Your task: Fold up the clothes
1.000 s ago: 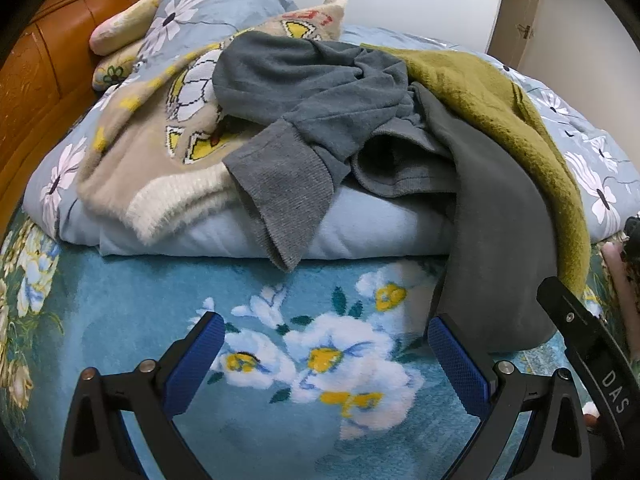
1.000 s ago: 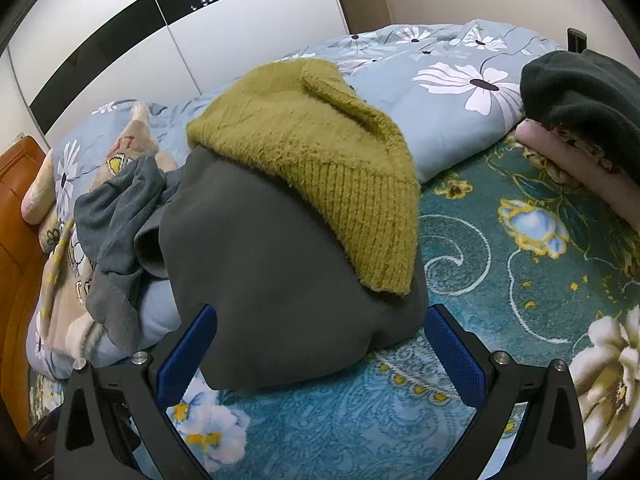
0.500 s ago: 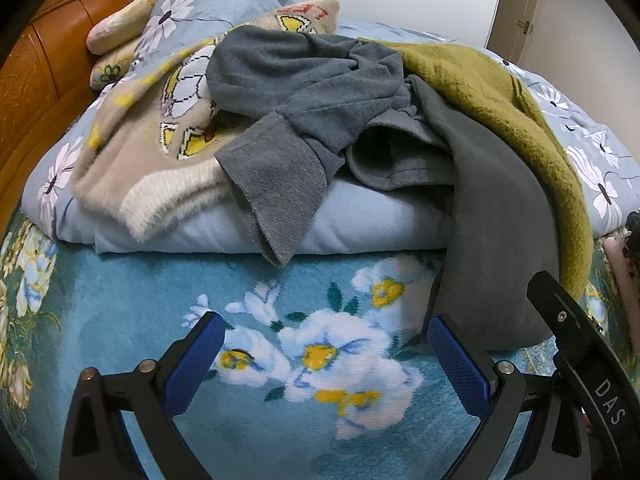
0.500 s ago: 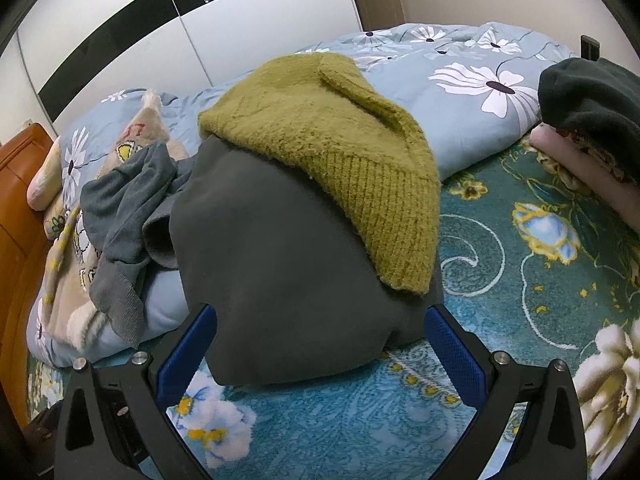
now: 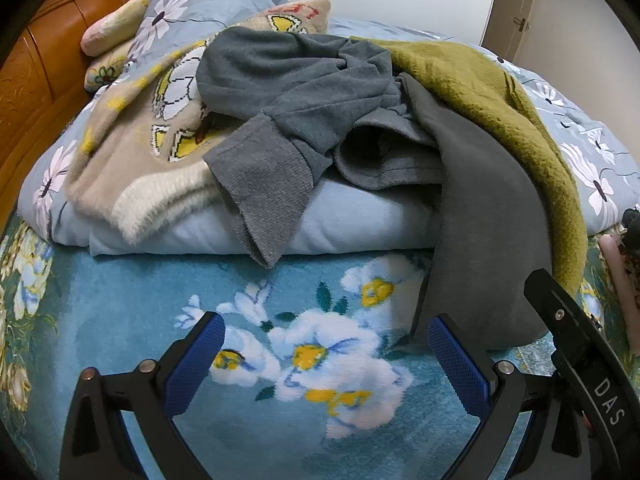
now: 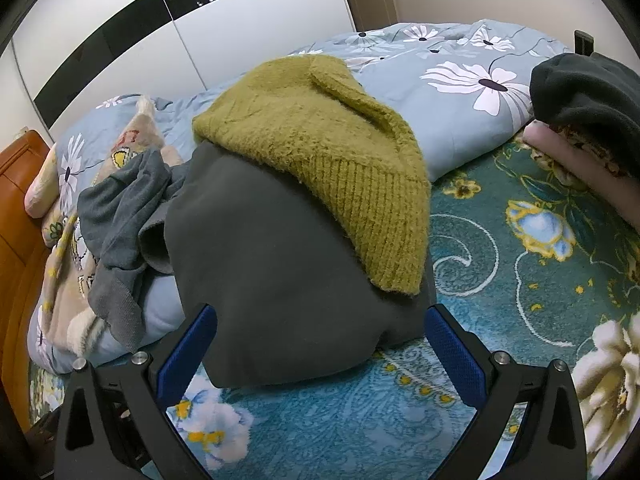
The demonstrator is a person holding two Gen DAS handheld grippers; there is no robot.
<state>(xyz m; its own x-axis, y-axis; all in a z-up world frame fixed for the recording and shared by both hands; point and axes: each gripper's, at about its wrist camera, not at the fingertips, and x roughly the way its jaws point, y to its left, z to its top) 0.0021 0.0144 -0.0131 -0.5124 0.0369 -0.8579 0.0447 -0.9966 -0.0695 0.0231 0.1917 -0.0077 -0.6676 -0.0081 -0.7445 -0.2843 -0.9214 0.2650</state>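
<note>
A pile of clothes lies on a folded blue quilt point(image 5: 360, 224). A dark grey garment point(image 5: 488, 232) point(image 6: 280, 264) hangs down over the quilt's edge onto the teal floral blanket point(image 5: 160, 292). An olive knitted sweater point(image 6: 320, 148) point(image 5: 500, 96) lies on top of it. A blue-grey sweater point(image 5: 288, 80) with a ribbed cuff and a beige patterned sweater point(image 5: 132, 160) lie to the left. My left gripper point(image 5: 326, 356) is open and empty above the blanket. My right gripper point(image 6: 320, 344) is open, its jaws either side of the dark grey garment's hem.
A wooden headboard point(image 5: 32, 80) stands at the left. Folded clothes, dark green on pink point(image 6: 584, 120), sit at the right on the blanket. A white wardrobe point(image 6: 200, 32) and a door point(image 5: 516, 4) are behind the bed.
Both grippers have moved a little forward and down toward the dark grey garment's hem. The clothes have not moved.
</note>
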